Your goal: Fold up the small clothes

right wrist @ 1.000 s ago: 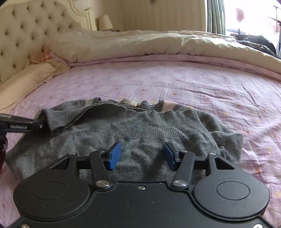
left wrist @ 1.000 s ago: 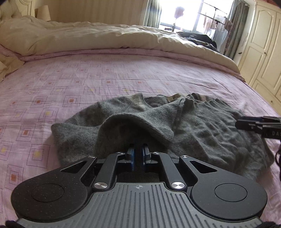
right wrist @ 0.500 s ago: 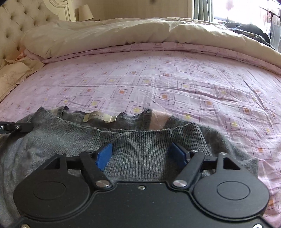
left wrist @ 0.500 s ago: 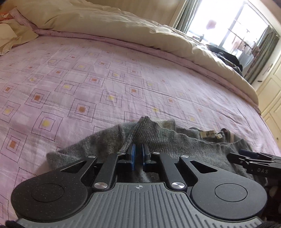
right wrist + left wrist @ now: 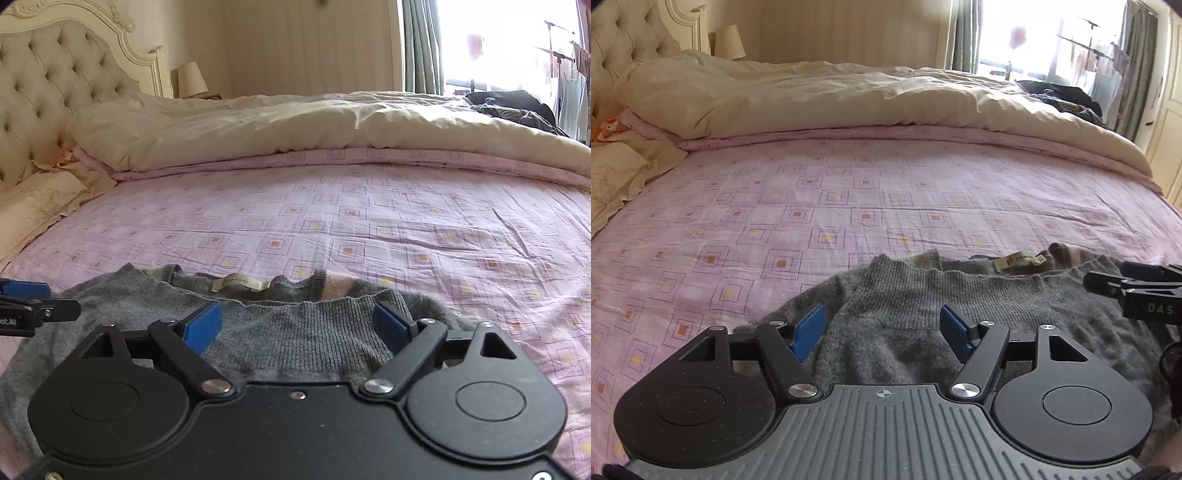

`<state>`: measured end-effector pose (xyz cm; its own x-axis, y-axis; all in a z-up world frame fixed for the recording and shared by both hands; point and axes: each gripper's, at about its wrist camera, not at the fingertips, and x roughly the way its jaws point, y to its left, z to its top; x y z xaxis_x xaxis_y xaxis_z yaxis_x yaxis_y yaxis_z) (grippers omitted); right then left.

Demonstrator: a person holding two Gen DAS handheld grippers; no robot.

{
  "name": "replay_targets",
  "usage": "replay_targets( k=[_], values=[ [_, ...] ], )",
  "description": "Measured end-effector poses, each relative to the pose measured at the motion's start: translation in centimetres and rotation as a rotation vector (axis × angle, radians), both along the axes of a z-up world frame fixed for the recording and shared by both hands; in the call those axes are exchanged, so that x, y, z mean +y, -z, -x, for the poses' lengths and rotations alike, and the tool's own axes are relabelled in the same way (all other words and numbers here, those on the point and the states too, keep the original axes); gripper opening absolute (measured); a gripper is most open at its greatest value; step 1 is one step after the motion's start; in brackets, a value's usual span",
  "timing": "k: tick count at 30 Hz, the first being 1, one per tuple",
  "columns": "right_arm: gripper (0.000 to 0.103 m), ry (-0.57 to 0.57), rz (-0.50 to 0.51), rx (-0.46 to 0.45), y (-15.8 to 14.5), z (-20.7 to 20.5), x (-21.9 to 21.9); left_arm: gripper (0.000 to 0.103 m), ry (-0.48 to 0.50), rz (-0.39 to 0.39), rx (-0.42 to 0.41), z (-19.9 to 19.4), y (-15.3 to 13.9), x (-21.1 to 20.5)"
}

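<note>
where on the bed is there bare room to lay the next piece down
The widest bare patch is the pink sheet between the grey sweater and the rolled-back cream duvet. More bare sheet lies left of the sweater, toward the pillow. It is crowded near the front edge, where the sweater, the left gripper and the right gripper sit.

A small grey knitted sweater (image 5: 905, 317) lies folded and flat on the near part of the bed, its ribbed hem doubled up toward the far neckline with its pale label (image 5: 240, 284).
</note>
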<state>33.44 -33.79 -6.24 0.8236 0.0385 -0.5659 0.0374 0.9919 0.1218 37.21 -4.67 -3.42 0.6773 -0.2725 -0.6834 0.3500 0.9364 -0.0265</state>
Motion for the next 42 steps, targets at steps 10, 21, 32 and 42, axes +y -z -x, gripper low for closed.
replay_targets(
  k=[10, 21, 32, 42],
  values=[
    [0.091, -0.136, 0.075, -0.070, -0.6, 4.4, 5.8, 0.070, -0.010, -0.023, -0.002, 4.1, 1.3, 0.4],
    [0.091, -0.181, 0.153, -0.004, 2.3, 3.6, 9.7, 0.097, -0.111, 0.077, -0.079, 7.4, 5.8, 5.2],
    [0.097, -0.066, 0.092, -0.033, 2.8, 4.2, 7.2, 0.103, -0.127, 0.023, -0.103, 7.7, 6.3, 4.5],
    [0.095, 0.094, 0.028, 0.031, 4.2, 5.5, -1.8, 0.103, -0.127, 0.020, -0.102, 7.6, 6.4, 4.5]
  ],
)
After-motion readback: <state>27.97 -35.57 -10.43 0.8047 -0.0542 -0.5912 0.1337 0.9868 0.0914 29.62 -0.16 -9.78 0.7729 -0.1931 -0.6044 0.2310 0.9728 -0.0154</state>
